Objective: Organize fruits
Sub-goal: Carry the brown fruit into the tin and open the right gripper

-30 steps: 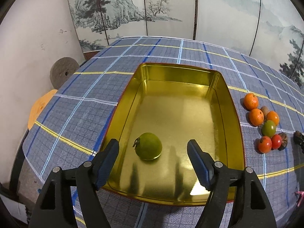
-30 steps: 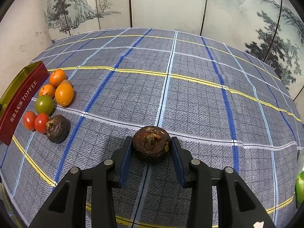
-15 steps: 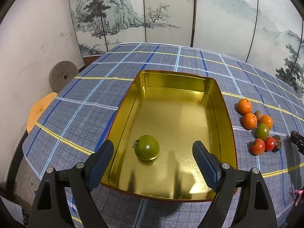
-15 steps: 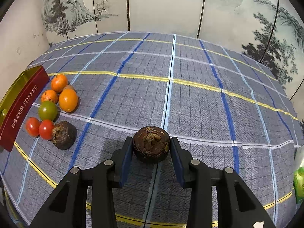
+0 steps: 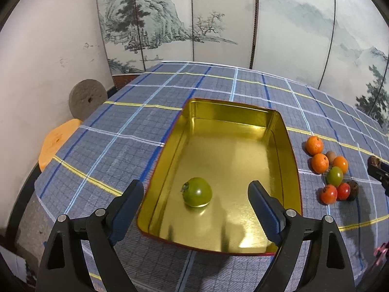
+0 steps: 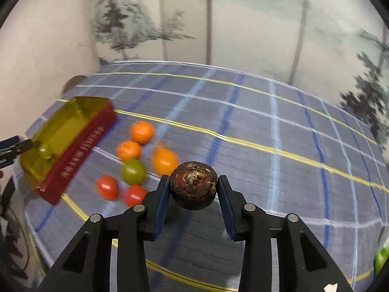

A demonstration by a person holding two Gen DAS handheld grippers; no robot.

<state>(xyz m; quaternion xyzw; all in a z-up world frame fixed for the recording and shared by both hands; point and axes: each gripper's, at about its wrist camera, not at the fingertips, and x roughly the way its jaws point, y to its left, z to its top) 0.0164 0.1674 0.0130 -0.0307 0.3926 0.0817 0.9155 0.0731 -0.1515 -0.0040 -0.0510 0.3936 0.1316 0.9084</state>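
A green tomato (image 5: 197,192) lies loose in the gold tin (image 5: 289,150), near its front left. My left gripper (image 5: 194,187) hovers over the tin's near end, jaws opening wide, pads clear of the tomato on both sides. Right of the tin sits a cluster of oranges, tomatoes and a brown fruit (image 5: 335,175). My right gripper (image 6: 193,185) is shut on a dark brown round fruit (image 6: 193,189), held above the cloth beside that cluster: oranges (image 6: 142,131), a green tomato (image 6: 133,171), red tomatoes (image 6: 107,187). The tin's red wall (image 6: 80,146) is at the left.
A blue plaid cloth (image 5: 126,131) covers the table. A grey stone disc (image 5: 87,98) and an orange stool (image 5: 58,143) stand off its left edge. A painted folding screen (image 5: 218,19) backs the table. Something green (image 6: 380,259) shows at the right wrist view's right edge.
The left jaws spread wider and drew back a little from the green tomato in the tin. The right gripper rose off the cloth with the brown fruit and swung left toward the fruit cluster.
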